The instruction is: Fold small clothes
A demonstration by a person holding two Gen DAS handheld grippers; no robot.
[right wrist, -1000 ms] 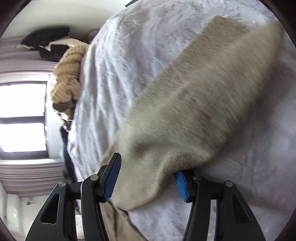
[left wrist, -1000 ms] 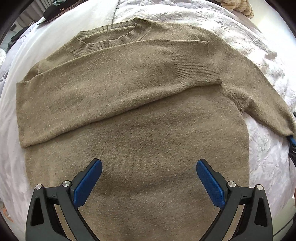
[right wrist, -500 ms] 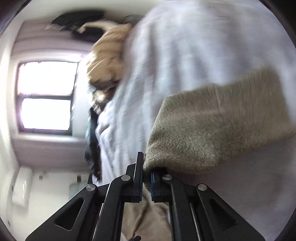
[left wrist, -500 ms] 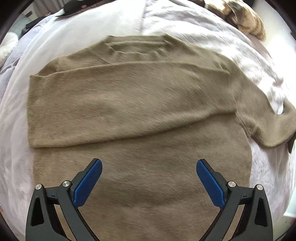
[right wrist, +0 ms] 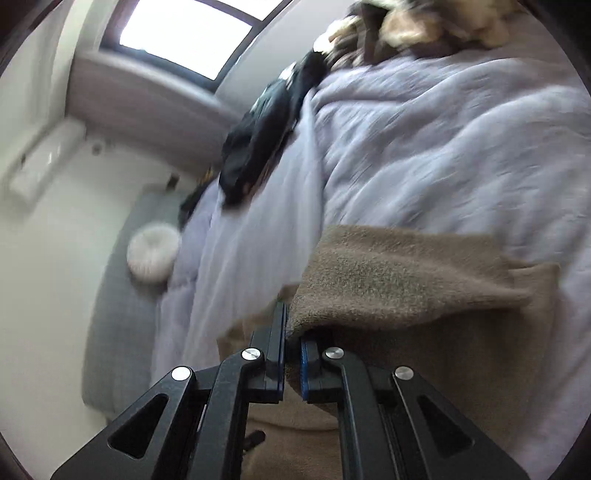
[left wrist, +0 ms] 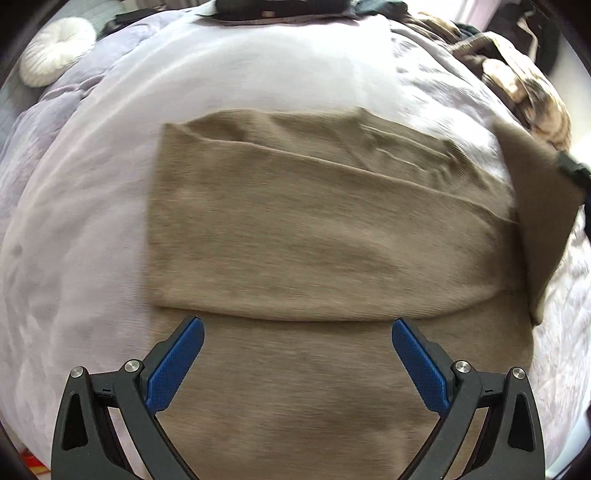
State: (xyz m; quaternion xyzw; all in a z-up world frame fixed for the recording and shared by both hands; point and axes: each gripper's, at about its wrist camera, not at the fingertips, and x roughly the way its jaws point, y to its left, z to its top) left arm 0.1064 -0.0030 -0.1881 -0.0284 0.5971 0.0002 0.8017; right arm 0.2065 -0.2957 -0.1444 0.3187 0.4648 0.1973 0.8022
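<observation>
**Second sleeve lifted for the fold while the left gripper waits open**

On the far left of the bed [left wrist: 92,192] sits a round white cushion [left wrist: 55,50], well apart from the work. The pale lilac duvet is bare around the garment on that side, so nothing there gets in the way.

The brown knit sweater [left wrist: 314,387] lies flat in the middle of the bed. One sleeve [left wrist: 295,240] is already laid across the chest, its lower edge running just beyond the left gripper [left wrist: 297,354]. That gripper hangs above the lower body of the sweater with its jaws spread wide and nothing between them. I would judge it is placed there to pin or smooth the cloth while the other side comes over.

To the right, the other sleeve [left wrist: 543,206] stands up off the bed like a raised flap, so it can be carried inward over the first one. The right gripper [right wrist: 291,354] has its jaws closed tight on the cuff end of this sleeve, with the knit bunched between the blue pads. From the left wrist view, only a dark tip of it shows at the sleeve's upper corner.

Along the far edge lie dark garments [right wrist: 258,147]. At the far right is a heap of tan and cream clothes [left wrist: 524,85], near the lifted sleeve but not touching it. A window [right wrist: 192,33] lights the room. The landing spot on the chest looks clear; the likelier trouble is the soft knit sagging or dragging the shoulder out of line.
</observation>
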